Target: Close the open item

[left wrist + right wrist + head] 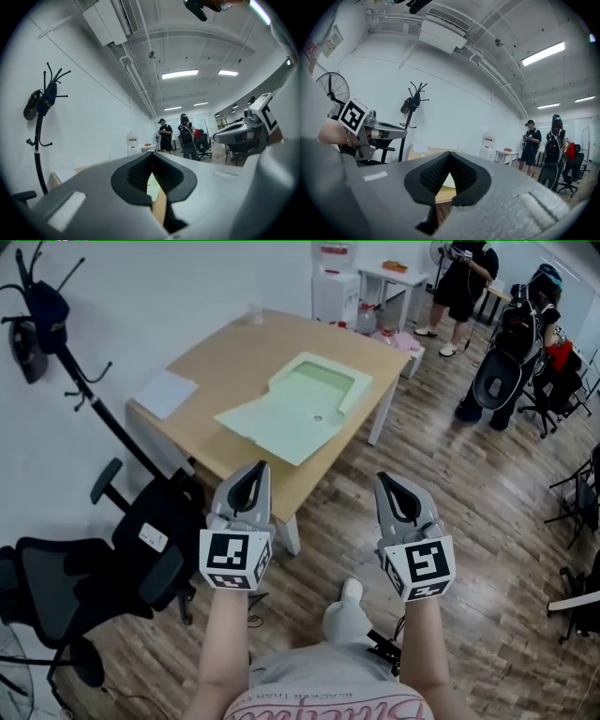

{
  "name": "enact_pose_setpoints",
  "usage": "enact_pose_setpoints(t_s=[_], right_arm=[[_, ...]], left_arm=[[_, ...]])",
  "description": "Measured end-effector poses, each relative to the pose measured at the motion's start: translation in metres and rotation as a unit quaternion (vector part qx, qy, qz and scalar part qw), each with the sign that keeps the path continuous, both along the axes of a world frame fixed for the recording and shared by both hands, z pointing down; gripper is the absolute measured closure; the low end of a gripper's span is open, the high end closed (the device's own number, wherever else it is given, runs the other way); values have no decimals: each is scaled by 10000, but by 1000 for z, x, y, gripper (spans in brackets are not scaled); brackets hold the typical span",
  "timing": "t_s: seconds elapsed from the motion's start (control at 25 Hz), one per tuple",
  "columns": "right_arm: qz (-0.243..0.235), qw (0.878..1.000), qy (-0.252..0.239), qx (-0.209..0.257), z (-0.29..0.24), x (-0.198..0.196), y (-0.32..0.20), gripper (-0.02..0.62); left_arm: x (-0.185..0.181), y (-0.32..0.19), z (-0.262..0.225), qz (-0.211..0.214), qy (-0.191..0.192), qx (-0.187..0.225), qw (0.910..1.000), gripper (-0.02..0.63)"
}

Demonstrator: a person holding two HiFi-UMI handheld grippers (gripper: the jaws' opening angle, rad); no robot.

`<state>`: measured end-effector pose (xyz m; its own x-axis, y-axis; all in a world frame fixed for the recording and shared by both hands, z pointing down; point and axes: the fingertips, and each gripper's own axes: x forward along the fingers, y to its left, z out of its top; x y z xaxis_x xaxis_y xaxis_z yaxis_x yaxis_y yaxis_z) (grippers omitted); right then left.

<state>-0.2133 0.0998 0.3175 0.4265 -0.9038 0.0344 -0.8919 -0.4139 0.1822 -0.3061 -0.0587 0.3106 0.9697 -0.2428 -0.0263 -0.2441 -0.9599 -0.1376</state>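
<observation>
A pale green flat box [323,382] lies open on the wooden table [225,357], its lid [277,423] folded out flat toward the table's near edge. Both grippers hang in the air short of the table, well clear of the box. In the head view my left gripper [251,474] is shut with nothing in it. My right gripper [394,486] beside it is also shut and empty. In the left gripper view the jaws of the left gripper [152,155] meet at the tips. The right gripper [449,153] stands the same way in its own view.
A white sheet [166,393] and a small clear cup [255,312] lie on the table. A black office chair [141,549] and a coat stand [56,343] are at the left. People [464,282], a black stroller [502,362] and a water dispenser [335,282] are farther back.
</observation>
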Motion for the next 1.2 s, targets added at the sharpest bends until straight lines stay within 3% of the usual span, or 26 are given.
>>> enact_pose_setpoints(t_s=[0.72, 1.2], right_arm=[[-1136, 9933, 55, -222, -5, 161, -67, 594], [-1359, 9900, 34, -384, 10, 188, -68, 593]], left_arm=[[119, -62, -33, -1216, 134, 122, 9924, 592], [143, -62, -28, -1448, 117, 40, 9894, 592]])
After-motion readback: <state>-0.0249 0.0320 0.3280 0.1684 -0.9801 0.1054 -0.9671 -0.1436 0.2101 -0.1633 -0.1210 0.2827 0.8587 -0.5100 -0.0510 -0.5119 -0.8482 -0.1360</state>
